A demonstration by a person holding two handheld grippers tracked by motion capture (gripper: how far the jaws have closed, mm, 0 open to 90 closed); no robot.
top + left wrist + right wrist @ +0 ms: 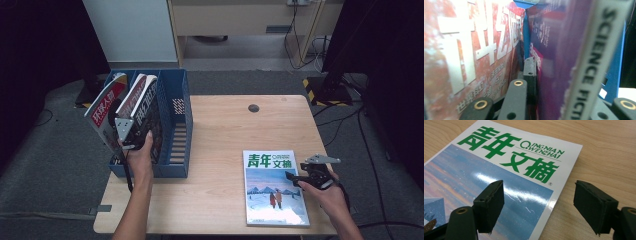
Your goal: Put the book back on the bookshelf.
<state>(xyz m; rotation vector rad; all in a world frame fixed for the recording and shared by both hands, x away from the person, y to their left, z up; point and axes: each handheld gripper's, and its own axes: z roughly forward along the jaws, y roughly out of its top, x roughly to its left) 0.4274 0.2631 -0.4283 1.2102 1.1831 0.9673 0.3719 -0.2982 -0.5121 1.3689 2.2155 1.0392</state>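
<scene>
Your right claw (537, 205) hung agape straddling the flat magazine's (274, 187) near right edge on the worktop (220, 150), spine pointing away; left claw (131, 131) gripped the racked magazine (145, 107).

An office or lab workspace is showing here: a small wooden desk (220, 150) with a cable port is standing on grey carpet, a blue file rack (172, 125) is holding magazines, and cables (300, 35) are trailing beneath furniture behind.
</scene>
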